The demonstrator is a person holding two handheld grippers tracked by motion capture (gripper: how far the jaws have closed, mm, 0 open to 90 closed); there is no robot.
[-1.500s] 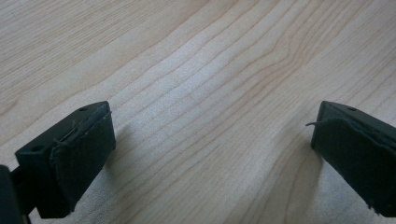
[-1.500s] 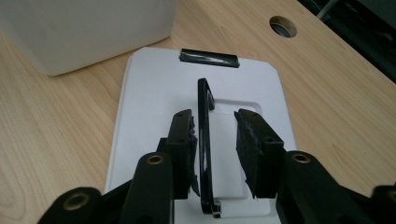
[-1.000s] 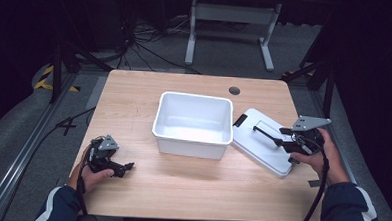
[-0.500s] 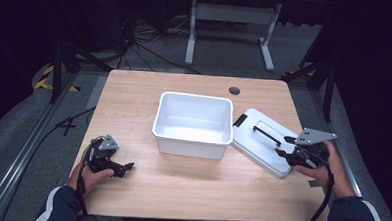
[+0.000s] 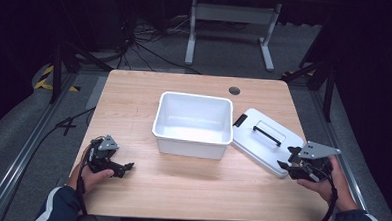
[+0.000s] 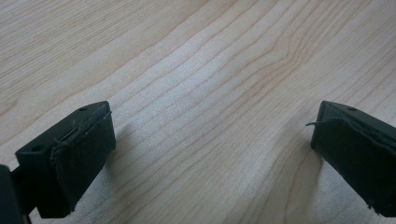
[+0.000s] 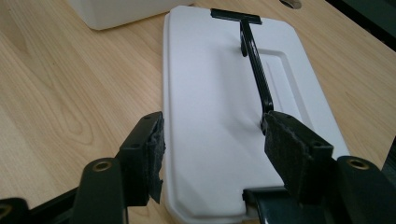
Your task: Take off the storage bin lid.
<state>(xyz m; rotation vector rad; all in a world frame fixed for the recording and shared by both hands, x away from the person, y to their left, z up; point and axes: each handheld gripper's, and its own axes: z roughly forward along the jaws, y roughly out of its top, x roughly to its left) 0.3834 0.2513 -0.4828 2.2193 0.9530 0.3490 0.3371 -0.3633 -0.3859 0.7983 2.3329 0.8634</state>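
Now white lid (image 5: pixel 265 141) flat on table (image 5: pixel 190 190), just right of open white bin (image 5: pixel 193 123); near end sits between right gripper (image 7: pixel 212 149) jaws, spread wide, empty. Lid long axis and black handle (image 7: pixel 254 65) run straight ahead from that gripper. Left gripper (image 5: pixel 115 166) well apart at table's left, jaws wide over bare wood. Judgement: right hand nearer, likely takes lid
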